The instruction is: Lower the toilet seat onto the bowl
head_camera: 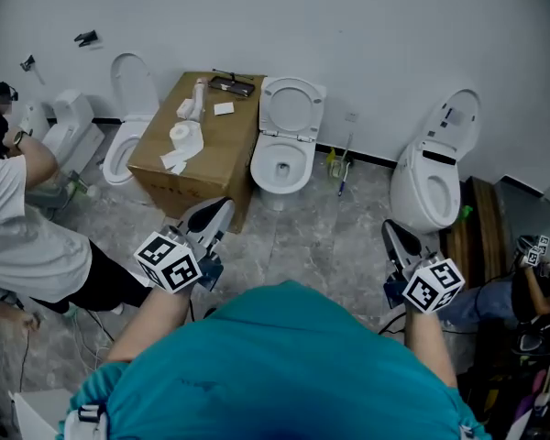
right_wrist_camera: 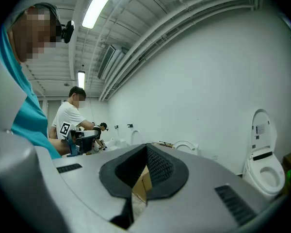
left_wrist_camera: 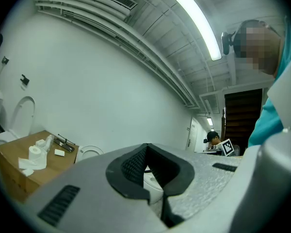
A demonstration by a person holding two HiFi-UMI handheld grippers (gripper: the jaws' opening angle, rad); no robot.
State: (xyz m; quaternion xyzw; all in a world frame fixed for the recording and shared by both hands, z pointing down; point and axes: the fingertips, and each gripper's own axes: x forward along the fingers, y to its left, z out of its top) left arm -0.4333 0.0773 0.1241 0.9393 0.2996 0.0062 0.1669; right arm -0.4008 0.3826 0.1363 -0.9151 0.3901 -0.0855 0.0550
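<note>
We hold both sets of fingers pressed together and empty, left gripper (head_camera: 217, 211) and right gripper (head_camera: 393, 235). The toilet seat (head_camera: 291, 108) stands upright against the wall above its bowl (head_camera: 280, 165), just beside the cardboard box (head_camera: 211, 154). Only the gripper views catch the ceiling light (left_wrist_camera: 196, 23). Grey floor (head_camera: 330, 236) lies between us and the bowl.

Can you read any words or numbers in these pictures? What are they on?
No text can be read anywhere.
Two black-and-white marker cubes: square patterns only, no letters.
Small white card on the brown cardboard box: too small to read.
</note>
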